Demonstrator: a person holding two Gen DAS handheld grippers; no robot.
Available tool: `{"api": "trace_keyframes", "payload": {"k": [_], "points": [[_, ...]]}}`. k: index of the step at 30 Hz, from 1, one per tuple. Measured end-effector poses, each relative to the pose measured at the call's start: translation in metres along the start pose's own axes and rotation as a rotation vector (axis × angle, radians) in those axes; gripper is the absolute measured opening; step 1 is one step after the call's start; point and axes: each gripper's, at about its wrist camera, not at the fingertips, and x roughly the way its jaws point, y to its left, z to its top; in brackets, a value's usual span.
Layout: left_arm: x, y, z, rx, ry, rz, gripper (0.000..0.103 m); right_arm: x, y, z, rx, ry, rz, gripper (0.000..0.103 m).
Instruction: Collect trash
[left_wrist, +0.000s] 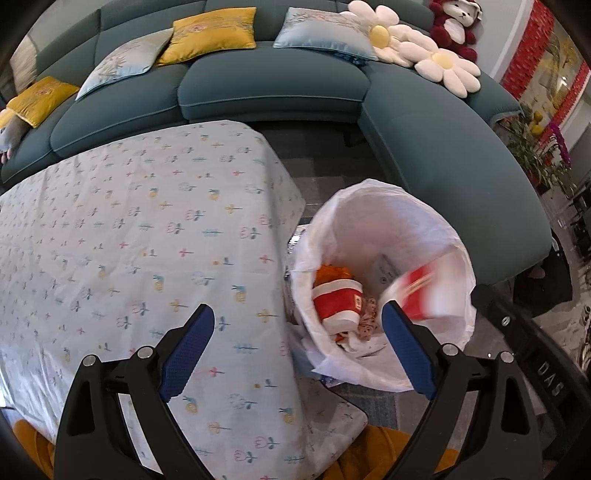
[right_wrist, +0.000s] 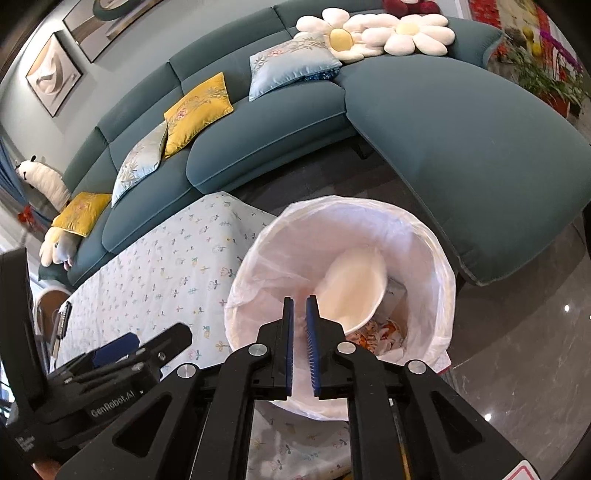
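A trash bin lined with a white bag (left_wrist: 373, 206) (right_wrist: 436, 258) stands on the floor at the table's right end. Inside lie a red-and-white paper cup (left_wrist: 338, 301), orange scraps and crumpled paper. A second red-and-white cup (left_wrist: 421, 291) is blurred, in the air inside the bin; in the right wrist view its white inside (right_wrist: 351, 291) faces me. My left gripper (left_wrist: 297, 354) is open and empty, over the table's corner and the bin's rim. My right gripper (right_wrist: 299, 325) has its jaws nearly together with nothing between them, just above the bin's near rim.
The table wears a white floral cloth (left_wrist: 140, 236) (right_wrist: 177, 266). A teal curved sofa (left_wrist: 273, 85) (right_wrist: 424, 122) with yellow and pale blue cushions wraps behind the table and bin. The left gripper's body (right_wrist: 122, 362) shows in the right wrist view. The floor is dark polished tile (right_wrist: 517, 362).
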Motion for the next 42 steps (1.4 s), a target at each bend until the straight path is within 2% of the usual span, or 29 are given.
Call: {"api": "trace_keyframes", "payload": {"k": [2,6,13,16,18,23,31,33,42], "points": [[-0.003,0.003,-0.001,-0.003,-0.005,0.009,0.089,-0.001,0.004,0.002,-0.012,0.004,-0.006,0.013],[-0.009,0.008,-0.005,0.001,-0.02,0.037,0.09,-0.008,0.012,0.002,-0.045,0.001,-0.032,0.032],[-0.023,0.01,-0.014,0.014,-0.039,0.064,0.091,-0.024,0.021,-0.006,-0.106,0.004,-0.072,0.042],[-0.028,0.011,-0.017,0.02,-0.041,0.076,0.091,-0.031,0.027,-0.009,-0.145,0.002,-0.093,0.05],[-0.031,0.012,-0.02,0.023,-0.042,0.081,0.091,-0.037,0.03,-0.011,-0.163,-0.004,-0.106,0.064],[-0.038,0.017,-0.028,0.034,-0.065,0.115,0.091,-0.048,0.031,-0.018,-0.196,-0.025,-0.168,0.083],[-0.042,0.031,-0.042,0.018,-0.057,0.138,0.091,-0.05,0.031,-0.028,-0.2,-0.011,-0.168,0.087],[-0.043,0.033,-0.045,0.014,-0.058,0.145,0.091,-0.05,0.034,-0.031,-0.214,-0.011,-0.174,0.097],[-0.043,0.042,-0.054,0.002,-0.05,0.161,0.091,-0.044,0.049,-0.045,-0.27,0.006,-0.174,0.096]]}}
